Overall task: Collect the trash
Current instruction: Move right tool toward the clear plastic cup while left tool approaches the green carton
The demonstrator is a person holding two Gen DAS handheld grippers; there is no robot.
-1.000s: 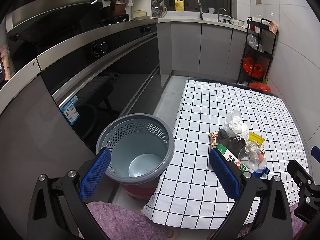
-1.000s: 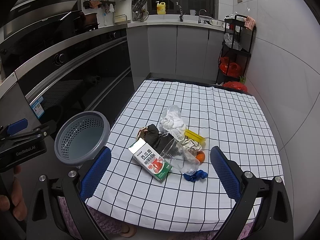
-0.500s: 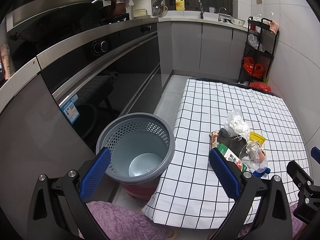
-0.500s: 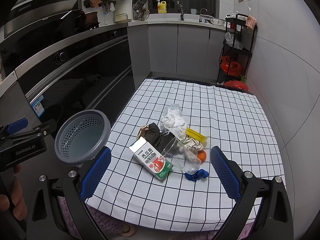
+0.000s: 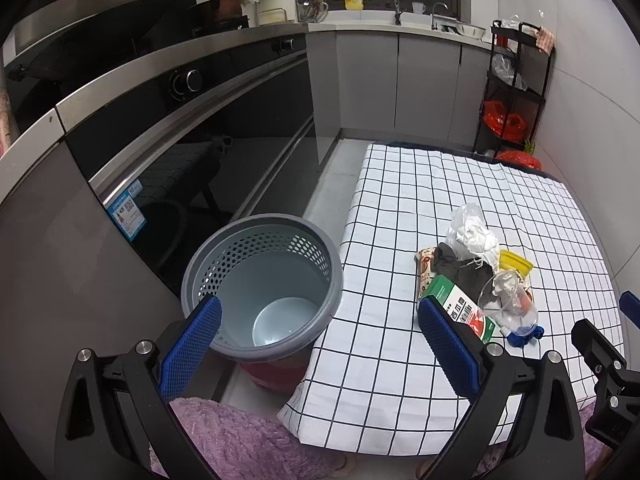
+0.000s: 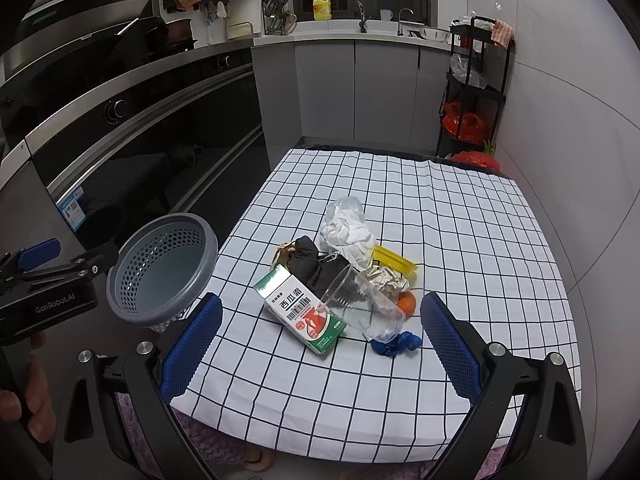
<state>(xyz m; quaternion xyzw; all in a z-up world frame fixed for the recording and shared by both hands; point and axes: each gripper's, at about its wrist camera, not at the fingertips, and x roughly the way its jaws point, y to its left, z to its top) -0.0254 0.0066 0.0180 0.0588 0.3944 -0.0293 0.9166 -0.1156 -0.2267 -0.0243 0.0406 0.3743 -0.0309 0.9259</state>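
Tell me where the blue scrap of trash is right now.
In the right wrist view the blue scrap lies on the checked tablecloth at the near right edge of the trash pile, just in front of the clear plastic cup, right of the green-and-white carton.

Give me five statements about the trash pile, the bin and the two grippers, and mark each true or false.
1. The grey bin already holds the green carton. False: the green carton lies on the checked tablecloth; the bin looks empty.
2. Both grippers have their jaws open and hold nothing. True, for the left gripper and the right gripper.
3. The clear plastic cup stands upright. False: it lies on its side, against the carton.
4. A blue scrap lies at the near edge of the pile. True.
5. The bin stands on the table. False: it stands beside it, lower down.
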